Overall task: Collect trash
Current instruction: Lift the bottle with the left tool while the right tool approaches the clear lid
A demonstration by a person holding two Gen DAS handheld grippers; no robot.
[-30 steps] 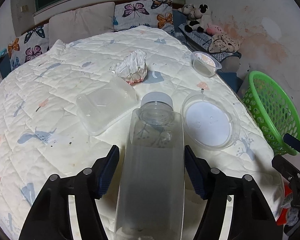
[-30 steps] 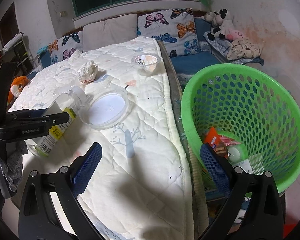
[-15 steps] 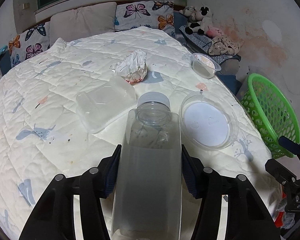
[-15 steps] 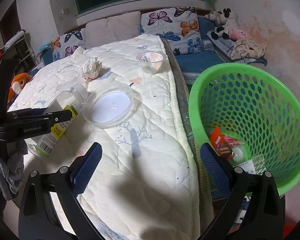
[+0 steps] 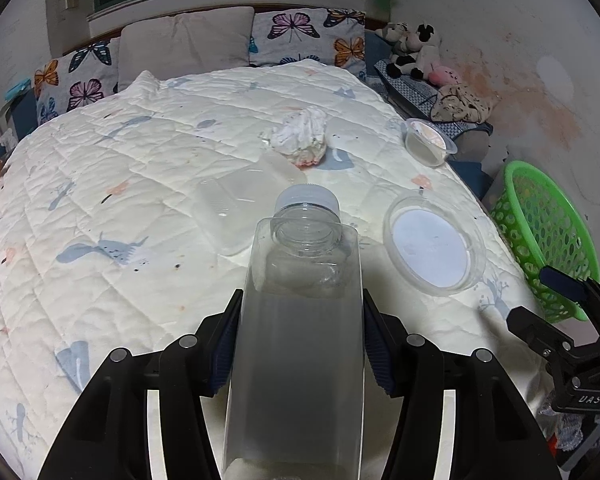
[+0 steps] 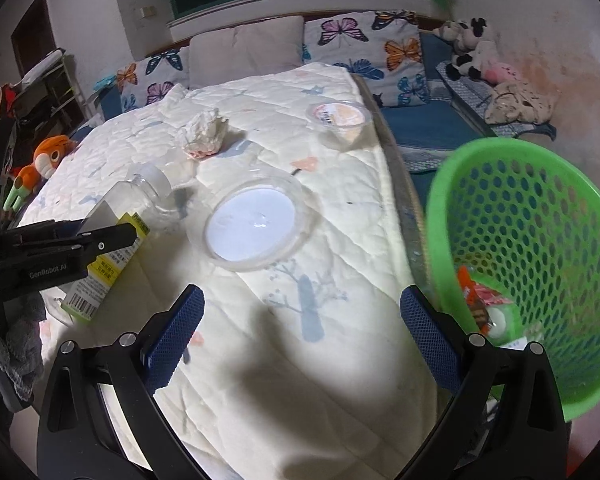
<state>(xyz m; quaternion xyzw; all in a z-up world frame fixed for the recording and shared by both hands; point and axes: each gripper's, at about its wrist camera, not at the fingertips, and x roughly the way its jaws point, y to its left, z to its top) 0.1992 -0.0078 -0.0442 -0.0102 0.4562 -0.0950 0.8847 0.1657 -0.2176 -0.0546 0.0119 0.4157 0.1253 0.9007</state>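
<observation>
Left gripper point(image 5: 302, 340) clamps clear plastic bottle point(image 5: 300, 320) over the bed point(image 5: 100, 184); right gripper point(image 6: 300, 340) empty, fingers spread wide.

Bottle squeezed between both left fingers point(image 5: 226, 344), cap end pointing away toward the pillows; in right view its yellow-green label shows and its base looks just above the quilt, contact unclear. On the bed: round clear lid point(image 5: 434, 244) just right of bottle, clear rectangular container point(image 5: 236, 204) beyond it on the left, crumpled tissue point(image 5: 300, 138) farther back, small plastic cup point(image 5: 428, 144) near right edge. Green basket point(image 6: 540, 240) stands beside bed, wrappers inside. Right gripper hangs over bed's near edge, next to basket.
</observation>
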